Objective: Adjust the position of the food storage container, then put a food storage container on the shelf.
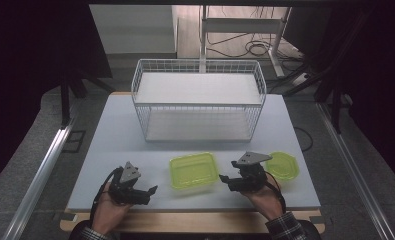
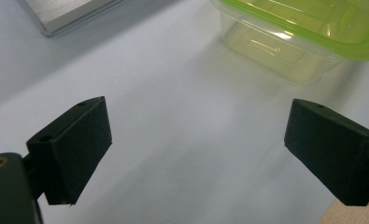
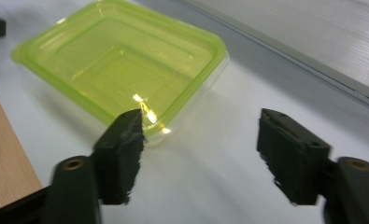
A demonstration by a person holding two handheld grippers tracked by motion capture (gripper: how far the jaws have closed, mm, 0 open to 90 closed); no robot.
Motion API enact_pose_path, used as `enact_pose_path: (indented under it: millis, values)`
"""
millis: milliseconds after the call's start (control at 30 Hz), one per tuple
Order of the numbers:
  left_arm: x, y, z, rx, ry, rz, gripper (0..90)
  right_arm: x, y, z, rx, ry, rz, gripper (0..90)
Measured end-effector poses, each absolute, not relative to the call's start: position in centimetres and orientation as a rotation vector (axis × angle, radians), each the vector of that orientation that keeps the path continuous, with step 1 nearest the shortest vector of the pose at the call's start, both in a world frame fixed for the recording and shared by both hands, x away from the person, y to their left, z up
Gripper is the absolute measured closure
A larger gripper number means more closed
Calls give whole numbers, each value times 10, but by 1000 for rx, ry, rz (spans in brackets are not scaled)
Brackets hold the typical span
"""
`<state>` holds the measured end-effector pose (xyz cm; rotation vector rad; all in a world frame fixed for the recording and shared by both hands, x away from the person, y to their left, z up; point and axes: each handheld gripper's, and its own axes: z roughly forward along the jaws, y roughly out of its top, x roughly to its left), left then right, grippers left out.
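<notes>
- Pale grey tabletop [image 1: 135, 125] in the high view, dark floor and cables beyond; a white wire basket [image 1: 199, 100] stands at the far middle; the lidded yellow-green clear plastic container [image 1: 194, 170] sits near the front edge, between your two hands, with a second yellow-green plastic lid or tub [image 1: 283, 165] just beyond your right gripper [image 1: 227, 181]; your left gripper [image 1: 147, 192] lies well to the container's left, touching nothing.
- Left gripper view: your black jaws stand wide apart over bare table; the container's corner is up at the top right, out of reach; open room all round.
- Right gripper view: jaws parted, nothing between them; the container's near corner sits just past your left-hand jaw, not touching as far as I can tell; the wooden table edge [image 3: 4, 158] runs close alongside.
- By my reading, the box is set down and released; your next move likely calls for a fresh approach square to the rim, minding that front edge.
</notes>
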<state>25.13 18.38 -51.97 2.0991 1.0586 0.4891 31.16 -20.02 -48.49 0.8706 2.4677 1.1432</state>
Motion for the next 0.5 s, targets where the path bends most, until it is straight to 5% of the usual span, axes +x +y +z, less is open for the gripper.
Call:
enact_pose_path:
  millis: [500]
  values:
    - [252,186,-520,2069,1044,499,45,312,-212,-492,953,2466,1221,124]
